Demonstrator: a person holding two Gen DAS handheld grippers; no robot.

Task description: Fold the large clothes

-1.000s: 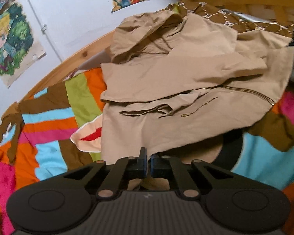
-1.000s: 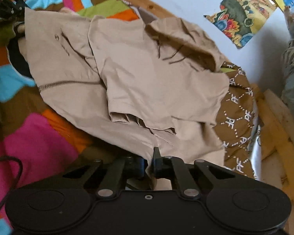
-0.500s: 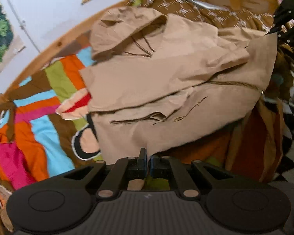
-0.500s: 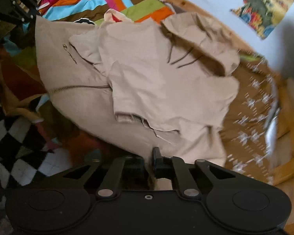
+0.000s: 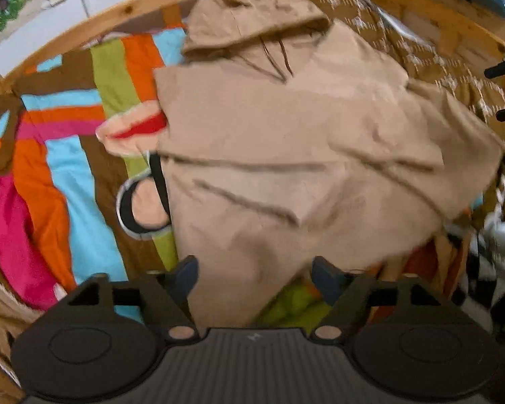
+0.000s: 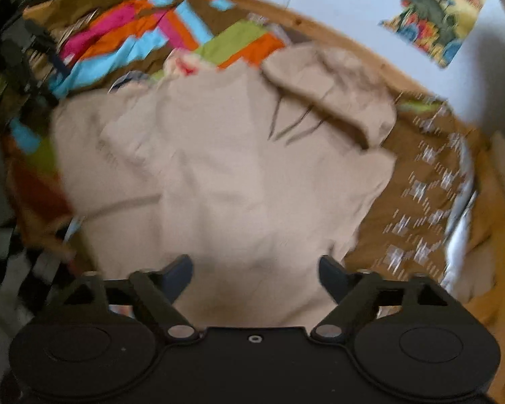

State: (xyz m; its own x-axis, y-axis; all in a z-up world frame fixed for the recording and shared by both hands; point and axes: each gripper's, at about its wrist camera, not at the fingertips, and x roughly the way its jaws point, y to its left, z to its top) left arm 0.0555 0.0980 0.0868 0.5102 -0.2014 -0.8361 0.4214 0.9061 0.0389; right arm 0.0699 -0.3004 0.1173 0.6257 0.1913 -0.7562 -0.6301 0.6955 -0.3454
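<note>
On the striped blanket (image 5: 67, 181) lies a tan hoodie (image 5: 286, 141) (blurred); both grippers' jaws gape, released.

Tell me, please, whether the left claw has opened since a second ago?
Yes. The left claw, earlier pinched shut on the hem of the beige hooded zip jacket, now stands wide open, fingers apart, with the hem lying loose between them over the striped colourful blanket.

Left gripper (image 5: 255, 274), right gripper (image 6: 255, 274) — jaws wide

One beige hoodie (image 5: 296, 155), one striped blanket (image 5: 70, 168), two wall posters (image 6: 437, 13).
</note>
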